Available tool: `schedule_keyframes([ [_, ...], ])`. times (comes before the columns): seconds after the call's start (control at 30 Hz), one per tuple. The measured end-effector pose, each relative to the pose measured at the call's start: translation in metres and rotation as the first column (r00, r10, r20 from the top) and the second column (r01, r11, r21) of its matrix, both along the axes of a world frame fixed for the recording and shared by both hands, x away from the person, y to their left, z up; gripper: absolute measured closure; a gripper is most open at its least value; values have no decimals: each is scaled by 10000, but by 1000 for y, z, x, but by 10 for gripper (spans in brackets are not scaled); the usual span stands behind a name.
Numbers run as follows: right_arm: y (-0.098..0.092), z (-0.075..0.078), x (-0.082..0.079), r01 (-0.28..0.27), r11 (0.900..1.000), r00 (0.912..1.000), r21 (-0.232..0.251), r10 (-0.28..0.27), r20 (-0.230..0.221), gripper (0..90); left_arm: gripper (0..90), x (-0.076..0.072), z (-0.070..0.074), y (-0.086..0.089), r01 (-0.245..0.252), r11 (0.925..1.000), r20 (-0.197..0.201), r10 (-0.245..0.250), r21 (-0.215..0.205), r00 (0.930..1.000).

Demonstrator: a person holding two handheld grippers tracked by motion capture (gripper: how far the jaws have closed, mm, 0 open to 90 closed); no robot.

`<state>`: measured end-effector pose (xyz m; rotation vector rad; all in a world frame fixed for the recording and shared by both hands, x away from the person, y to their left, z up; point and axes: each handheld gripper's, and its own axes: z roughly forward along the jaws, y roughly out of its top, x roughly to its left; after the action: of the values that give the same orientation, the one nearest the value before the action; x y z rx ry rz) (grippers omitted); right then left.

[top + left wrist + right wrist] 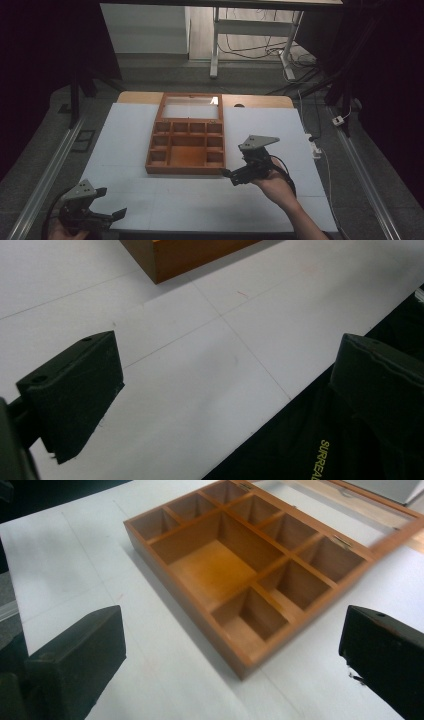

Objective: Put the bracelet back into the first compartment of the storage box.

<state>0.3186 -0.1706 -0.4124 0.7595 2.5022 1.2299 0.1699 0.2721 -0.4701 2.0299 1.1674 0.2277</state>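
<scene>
While both grippers' jaws stand open and empty, bring your right gripper (239,176) squarely toward the wooden box (186,148).

You can read one piece of lettering: yellow capitals "SURREAL" (324,460), running vertically and cut off by the bottom edge of the left gripper view, so you may be seeing just part of a longer word. It stands on a dark surface at the lower right of that view, just beyond the white table's (200,390) edge. You cannot tell what that surface is.
</scene>
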Motion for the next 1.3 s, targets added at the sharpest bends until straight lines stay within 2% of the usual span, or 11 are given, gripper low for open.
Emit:
schedule_keyframes([
  [0.3, -43, -8, -22, 876, 9961, 9961, -126, -878, -85, 0, 8, 0, 0, -1, -32, 10000, -24, 32, 71, 10000],
  [0.53, -75, -17, -39, 1674, 9850, 9859, -426, -1676, -16, 0, 8, 1, 0, -2, -46, 9999, -42, 47, 100, 10000],
  [0.63, -88, -19, -48, 2214, 9741, 9751, -455, -2216, -13, 0, 8, 1, 0, -3, -47, 9999, -63, 48, 144, 10000],
  [0.8, -110, -23, -62, 2819, 9574, 9593, -622, -2823, 32, 0, 8, 1, 0, -3, -25, 9998, -81, 27, 220, 10000],
  [0.93, -125, -27, -71, 3187, 9443, 9475, -818, -3199, -8, 0, 8, 1, 0, -4, -47, 9997, -87, 49, 227, 10000],
  [1.17, -146, -31, -84, 3765, 9225, 9246, -851, -3798, -273, 0, 8, 1, -1, -4, -63, 9996, -81, 65, 271, 9999],
  [1.23, -150, -30, -86, 3918, 9173, 9183, -712, -3947, -307, 0, 8, 1, -1, -4, -48, 9996, -89, 50, 286, 9999],
  [1.3, -152, -29, -88, 3998, 9126, 9141, -849, -4038, -359, 0, 8, 1, -1, -4, -47, 9996, -87, 49, 290, 9999],
])
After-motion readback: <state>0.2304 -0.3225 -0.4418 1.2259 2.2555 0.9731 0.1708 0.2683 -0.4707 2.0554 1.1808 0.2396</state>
